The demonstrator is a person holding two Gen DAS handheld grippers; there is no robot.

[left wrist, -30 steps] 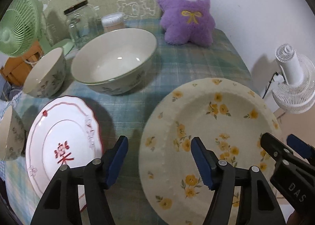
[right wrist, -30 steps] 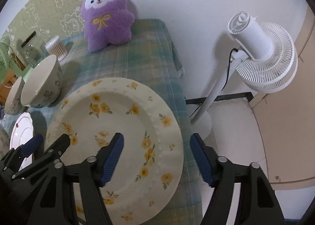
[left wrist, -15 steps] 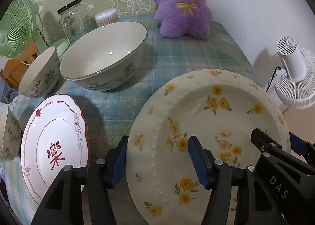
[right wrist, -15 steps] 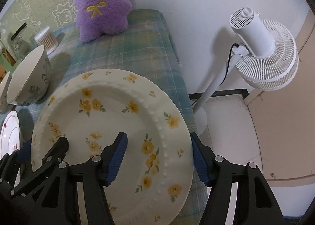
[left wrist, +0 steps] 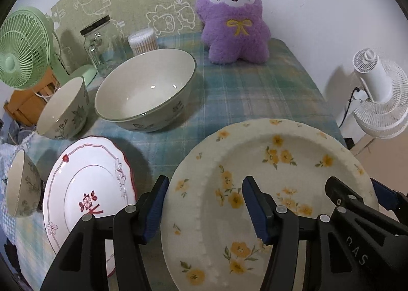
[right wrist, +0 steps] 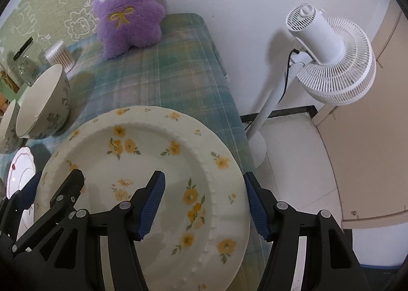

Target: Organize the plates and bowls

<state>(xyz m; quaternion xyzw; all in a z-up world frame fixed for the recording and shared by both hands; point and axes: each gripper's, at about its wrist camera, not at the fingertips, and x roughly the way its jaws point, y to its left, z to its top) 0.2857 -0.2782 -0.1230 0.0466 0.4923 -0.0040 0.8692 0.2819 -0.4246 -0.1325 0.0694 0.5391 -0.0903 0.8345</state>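
Note:
A large cream plate with yellow flowers (left wrist: pixel 267 179) lies at the near right of the checked table; it also shows in the right wrist view (right wrist: pixel 158 163). My left gripper (left wrist: pixel 205 204) is open, its jaws standing either side of the plate's left rim. My right gripper (right wrist: pixel 204 201) is open, its jaws either side of the right rim. A white plate with red trim (left wrist: pixel 86 189) lies to the left. A large bowl (left wrist: pixel 145 92) and two small bowls (left wrist: pixel 63 107) (left wrist: pixel 20 184) stand behind and to the left.
A purple plush toy (left wrist: pixel 234 21), a glass jar (left wrist: pixel 98 43) and a cotton swab tub (left wrist: pixel 142 41) stand at the back. A green fan (left wrist: pixel 23 49) is at the far left. A white floor fan (right wrist: pixel 329 56) stands right of the table edge (right wrist: pixel 237 112).
Both grippers have moved forward over the flowered plate, so their jaws now straddle its left and right rims. The plate looks tilted and closer than before.

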